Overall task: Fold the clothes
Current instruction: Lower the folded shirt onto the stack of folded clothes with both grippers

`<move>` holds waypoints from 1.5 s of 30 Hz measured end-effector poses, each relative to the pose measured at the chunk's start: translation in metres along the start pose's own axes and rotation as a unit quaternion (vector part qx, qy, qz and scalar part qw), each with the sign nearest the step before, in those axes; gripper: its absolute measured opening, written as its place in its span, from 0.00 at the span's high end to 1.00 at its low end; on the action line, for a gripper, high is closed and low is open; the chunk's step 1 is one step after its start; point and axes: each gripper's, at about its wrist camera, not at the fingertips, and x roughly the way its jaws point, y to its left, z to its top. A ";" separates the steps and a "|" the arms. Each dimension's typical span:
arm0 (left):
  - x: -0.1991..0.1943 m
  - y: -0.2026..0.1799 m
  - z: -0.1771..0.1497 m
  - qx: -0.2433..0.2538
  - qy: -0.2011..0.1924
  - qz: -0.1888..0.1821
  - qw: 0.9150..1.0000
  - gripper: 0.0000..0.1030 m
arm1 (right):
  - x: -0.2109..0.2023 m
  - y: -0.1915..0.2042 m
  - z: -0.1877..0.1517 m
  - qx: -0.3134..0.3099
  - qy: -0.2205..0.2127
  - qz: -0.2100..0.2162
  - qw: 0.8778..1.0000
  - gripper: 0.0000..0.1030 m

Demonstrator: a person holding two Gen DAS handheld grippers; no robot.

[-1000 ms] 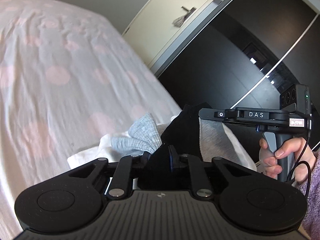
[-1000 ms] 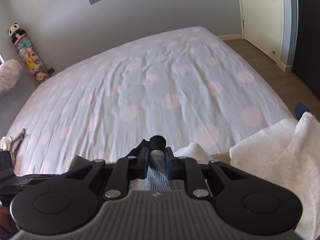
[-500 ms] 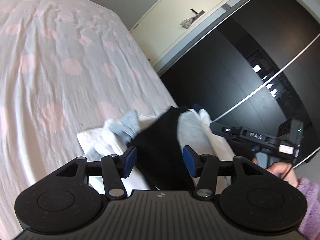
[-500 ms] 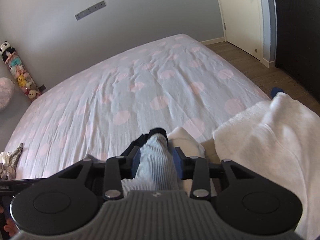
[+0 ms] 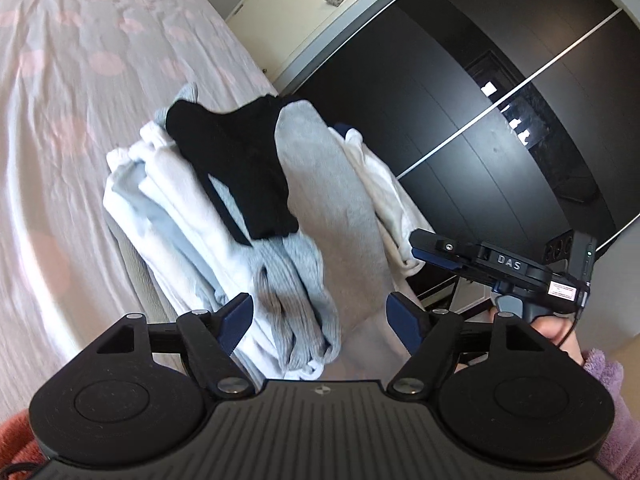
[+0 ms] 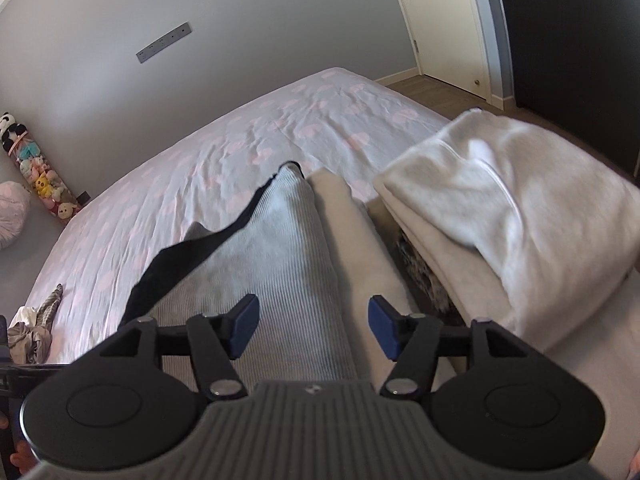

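Left wrist view: the left tool (image 5: 320, 316) has its jaws wide apart and opening, pads pressing on nothing, with the ribbed grey garment (image 5: 298, 296) lying loose between them. A black garment (image 5: 236, 164) rests on top of the pile on the bed (image 5: 60, 120). The right tool (image 5: 436, 252) hangs beside the pile.

Right wrist view: the right tool (image 6: 312, 322) is also opening, empty, above the ribbed grey garment (image 6: 280, 248), beside a folded white towel (image 6: 520, 200).
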 end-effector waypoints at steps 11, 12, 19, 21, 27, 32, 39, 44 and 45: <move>0.015 0.013 -0.021 -0.043 0.016 -0.001 0.999 0.32 | 0.011 -0.036 -0.041 0.069 0.013 0.027 0.997 0.42; 0.017 0.014 -0.022 -0.048 0.016 -0.005 0.999 0.37 | 0.013 -0.038 -0.044 0.077 0.013 0.032 0.996 0.45; 0.020 0.015 -0.017 -0.058 0.010 -0.029 0.998 0.79 | 0.022 -0.044 -0.056 0.122 0.011 0.075 0.990 0.81; 0.017 0.012 -0.015 -0.057 0.004 -0.029 0.998 0.83 | 0.019 -0.044 -0.054 0.126 0.003 0.079 0.989 0.84; 0.006 -0.007 0.007 -0.078 -0.014 -0.045 0.996 0.85 | 0.001 -0.034 -0.029 0.141 -0.020 0.080 0.987 0.87; -0.004 -0.028 0.034 -0.111 -0.042 -0.074 0.990 0.85 | -0.022 -0.020 0.015 0.124 -0.054 0.077 0.988 0.88; 0.021 -0.038 0.021 -0.130 -0.029 -0.078 0.988 0.86 | -0.039 -0.023 0.042 0.109 -0.067 0.044 0.991 0.89; 0.049 -0.021 -0.012 -0.137 0.016 -0.044 0.989 0.87 | -0.020 -0.048 0.002 0.129 -0.031 0.020 0.991 0.89; 0.054 -0.019 -0.017 -0.135 0.021 -0.037 0.990 0.87 | -0.016 -0.053 -0.005 0.131 -0.026 0.014 0.991 0.89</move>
